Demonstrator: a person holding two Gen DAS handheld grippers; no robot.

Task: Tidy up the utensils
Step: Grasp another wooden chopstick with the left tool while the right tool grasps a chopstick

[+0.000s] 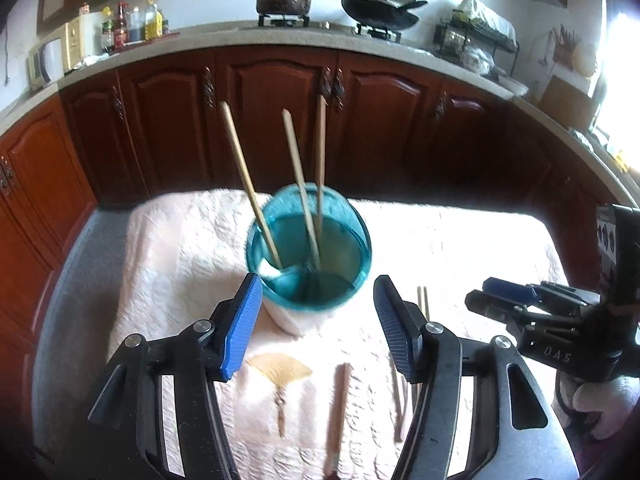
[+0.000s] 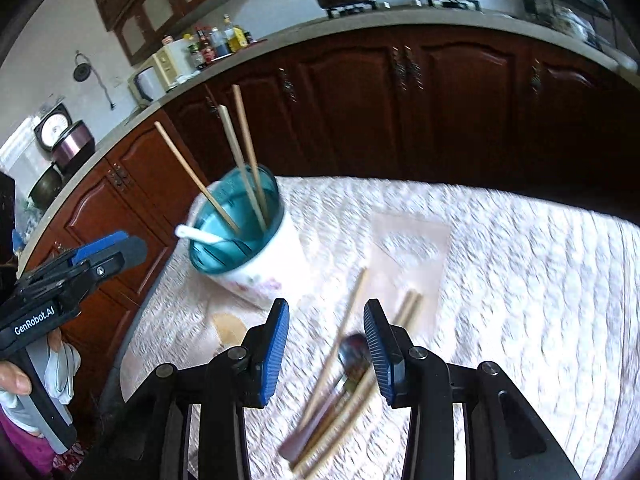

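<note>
On the pale quilted cloth (image 1: 460, 248) stands a teal-rimmed cup (image 1: 308, 256) holding three upright chopsticks (image 1: 298, 184) and a white spoon (image 2: 200, 234); the left gripper (image 1: 316, 328) hovers just on its near side, jaws parted with nothing between the blue pads. The right gripper (image 2: 326, 350) (also visible at the right edge of the left wrist view) hangs with jaws partly apart and empty over loose chopsticks (image 2: 340, 328) and a metal spoon (image 2: 354, 356) lying blurred on the cloth, right of and nearer than the cup.
</note>
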